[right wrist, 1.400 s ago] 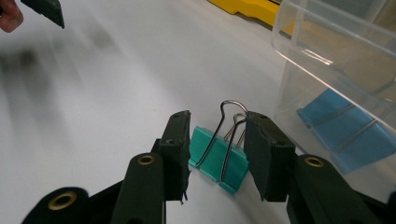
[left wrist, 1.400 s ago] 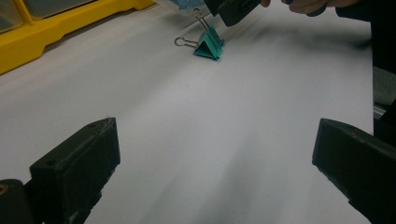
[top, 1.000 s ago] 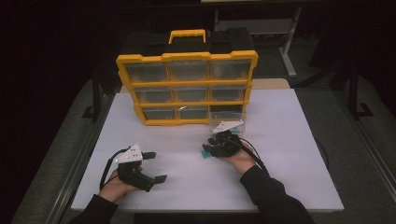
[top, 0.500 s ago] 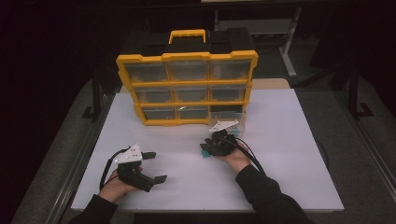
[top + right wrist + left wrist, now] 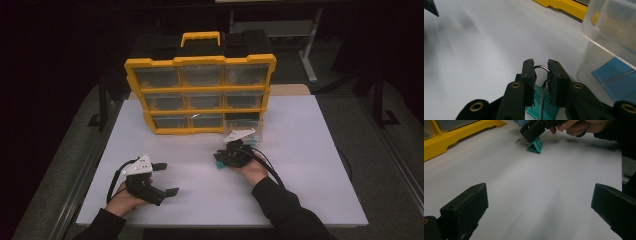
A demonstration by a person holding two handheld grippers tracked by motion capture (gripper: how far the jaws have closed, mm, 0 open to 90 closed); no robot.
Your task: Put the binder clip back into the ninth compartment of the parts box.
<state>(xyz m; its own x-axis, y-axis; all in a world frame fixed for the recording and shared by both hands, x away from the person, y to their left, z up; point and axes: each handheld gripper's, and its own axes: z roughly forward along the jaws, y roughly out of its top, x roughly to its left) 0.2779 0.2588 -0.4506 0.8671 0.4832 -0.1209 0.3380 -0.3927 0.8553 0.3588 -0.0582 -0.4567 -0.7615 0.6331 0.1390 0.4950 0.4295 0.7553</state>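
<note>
While the teal binder clip (image 5: 541, 110) lay on the white counter (image 5: 300, 165), its wire handle (image 5: 544, 75) stood up between the jaws of the right hand-held gripper (image 5: 541, 65), which had just been closing around it; in the right gripper view the pads sat just beside the wire on both sides, nearly touching, and I could not tell whether they already pressed on it. In the left gripper view the same clip (image 5: 535, 146) rested flat on the counter under the tip of that gripper. Just beside it stood a clear plastic drawer (image 5: 609, 50) with blue binder clips (image 5: 614, 77) inside. Behind them, the yellow organizer (image 5: 200, 95) with its rows of clear drawers stood upright near the far edge. Well apart, toward the near left corner, the left hand-held gripper (image 5: 165, 178) rested low over the counter, its jaws spread wide with nothing between them.
</note>
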